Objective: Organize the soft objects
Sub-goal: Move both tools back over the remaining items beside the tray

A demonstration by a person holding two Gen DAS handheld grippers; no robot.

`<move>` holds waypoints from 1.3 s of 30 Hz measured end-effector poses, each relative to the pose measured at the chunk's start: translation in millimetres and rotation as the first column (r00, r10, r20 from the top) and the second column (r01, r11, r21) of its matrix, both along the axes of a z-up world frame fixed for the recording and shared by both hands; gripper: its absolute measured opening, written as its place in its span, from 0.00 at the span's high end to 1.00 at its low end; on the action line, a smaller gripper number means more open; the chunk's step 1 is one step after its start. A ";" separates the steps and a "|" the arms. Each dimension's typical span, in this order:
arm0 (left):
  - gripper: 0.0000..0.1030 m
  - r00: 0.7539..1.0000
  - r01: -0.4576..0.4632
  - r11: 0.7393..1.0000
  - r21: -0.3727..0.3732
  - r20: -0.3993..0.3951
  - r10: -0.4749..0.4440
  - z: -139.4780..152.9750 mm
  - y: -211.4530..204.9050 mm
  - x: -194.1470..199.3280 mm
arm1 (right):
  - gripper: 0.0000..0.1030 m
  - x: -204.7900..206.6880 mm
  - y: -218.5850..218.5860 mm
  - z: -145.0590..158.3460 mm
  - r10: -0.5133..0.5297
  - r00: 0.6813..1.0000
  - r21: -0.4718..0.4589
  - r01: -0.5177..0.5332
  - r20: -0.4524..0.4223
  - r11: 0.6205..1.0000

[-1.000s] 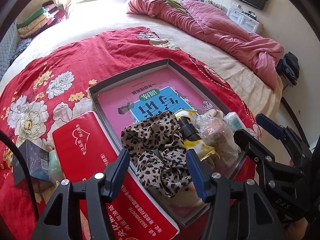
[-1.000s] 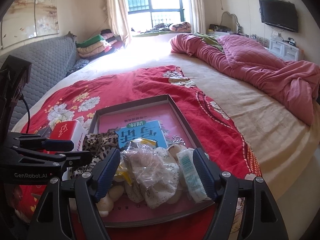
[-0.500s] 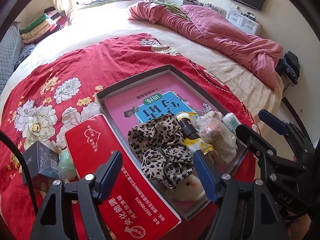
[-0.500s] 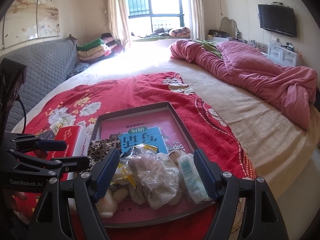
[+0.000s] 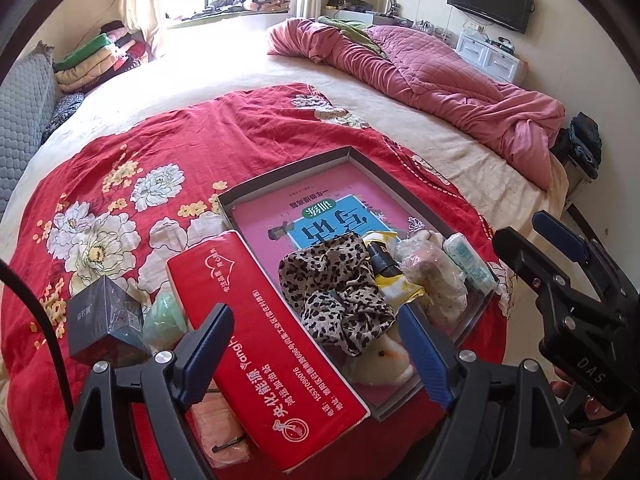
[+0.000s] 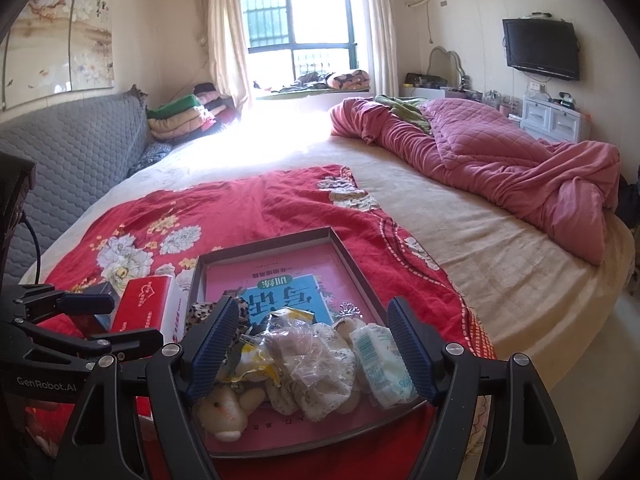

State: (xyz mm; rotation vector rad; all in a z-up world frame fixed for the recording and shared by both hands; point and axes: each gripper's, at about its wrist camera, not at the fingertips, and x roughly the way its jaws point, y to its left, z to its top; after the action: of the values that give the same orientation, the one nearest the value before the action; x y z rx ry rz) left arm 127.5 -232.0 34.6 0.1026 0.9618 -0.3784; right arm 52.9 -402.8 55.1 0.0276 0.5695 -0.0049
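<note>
- both grippers have lifted back from the tray point(image 5: 472, 322) since a second ago.
- left gripper point(image 5: 316, 354) is opening, empty, leaving the leopard scrunchie point(image 5: 336, 292) inside.
- right gripper point(image 6: 310, 346) stands apart, empty.

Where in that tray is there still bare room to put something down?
The tray's far half is free, with only the flat pink book lining it. The near end is crowded: leopard-print cloth, plush toy, plastic bags, tissue pack.

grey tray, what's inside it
In the shallow grey tray: a pink book, leopard-print cloth, yellow packet, clear bag, cream plush toy. The pile hides the book's near end.
</note>
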 end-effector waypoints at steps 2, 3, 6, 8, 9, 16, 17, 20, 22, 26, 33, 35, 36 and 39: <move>0.19 1.000 -0.005 1.000 0.002 0.006 0.005 3.6 4.3 -3.3 | 0.24 -2.4 3.9 4.9 0.006 1.000 -0.005 -0.006 0.011 1.000; 0.19 1.000 -0.008 1.000 0.001 0.008 0.008 5.4 6.5 -5.0 | 0.24 -3.6 5.8 7.2 0.006 1.000 -0.007 -0.006 0.015 1.000; 0.19 1.000 -0.016 1.000 -0.002 0.016 0.016 10.8 13.4 -10.8 | 0.24 -6.7 10.0 12.8 0.005 1.000 -0.010 -0.004 0.023 1.000; 0.19 1.000 -0.021 1.000 -0.004 0.021 0.021 14.0 17.2 -14.2 | 0.24 -9.6 12.5 15.7 0.011 1.000 -0.012 -0.011 0.023 1.000; 0.19 0.999 -0.022 1.000 -0.006 0.025 0.022 15.6 19.1 -15.3 | 0.24 -11.3 14.0 16.9 0.011 1.000 -0.018 -0.011 0.023 1.000; 0.19 0.998 -0.045 0.999 -0.009 0.040 0.045 22.5 38.3 -27.0 | 0.24 -22.8 24.6 22.1 0.010 1.000 -0.029 -0.010 0.007 1.000; 0.19 0.998 -0.050 0.999 -0.011 0.040 0.050 23.0 42.0 -28.7 | 0.24 -24.7 26.2 23.5 0.008 1.000 -0.027 -0.007 0.008 1.000; 0.19 0.997 -0.063 0.998 -0.018 0.039 0.063 23.7 53.7 -34.2 | 0.24 -30.2 33.2 27.2 0.011 1.000 -0.029 -0.011 0.012 1.000; 0.19 0.996 -0.076 0.997 -0.021 0.036 0.076 23.4 62.5 -37.0 | 0.24 -33.6 38.4 30.3 0.016 1.000 -0.030 -0.016 0.018 0.999; 0.19 0.994 -0.099 0.995 -0.021 0.038 0.100 24.1 80.1 -43.8 | 0.24 -39.6 50.4 36.6 0.040 0.999 -0.021 -0.039 0.027 0.999; 0.19 0.990 -0.136 0.991 -0.022 0.033 0.136 23.7 106.7 -57.2 | 0.24 -48.2 80.6 42.0 0.114 0.993 -0.022 -0.114 0.023 0.993; 0.19 0.989 -0.142 0.990 -0.021 0.029 0.143 23.0 112.6 -60.3 | 0.24 -50.0 90.2 41.2 0.129 0.992 -0.028 -0.129 0.013 0.991; 0.19 0.989 -0.145 0.989 -0.020 0.028 0.146 22.6 114.9 -61.4 | 0.24 -51.0 95.2 40.7 0.140 0.990 -0.027 -0.140 0.010 0.990; 0.19 0.988 -0.154 0.988 -0.024 0.029 0.155 21.4 122.4 -64.1 | 0.24 -54.0 105.9 38.5 0.159 0.987 -0.022 -0.159 -0.001 0.987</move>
State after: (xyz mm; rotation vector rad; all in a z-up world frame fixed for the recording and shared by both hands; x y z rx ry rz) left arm 63.4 -109.6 56.0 0.0136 0.9288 -0.2440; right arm -1.1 -297.0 93.6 -0.0395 0.5692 0.1445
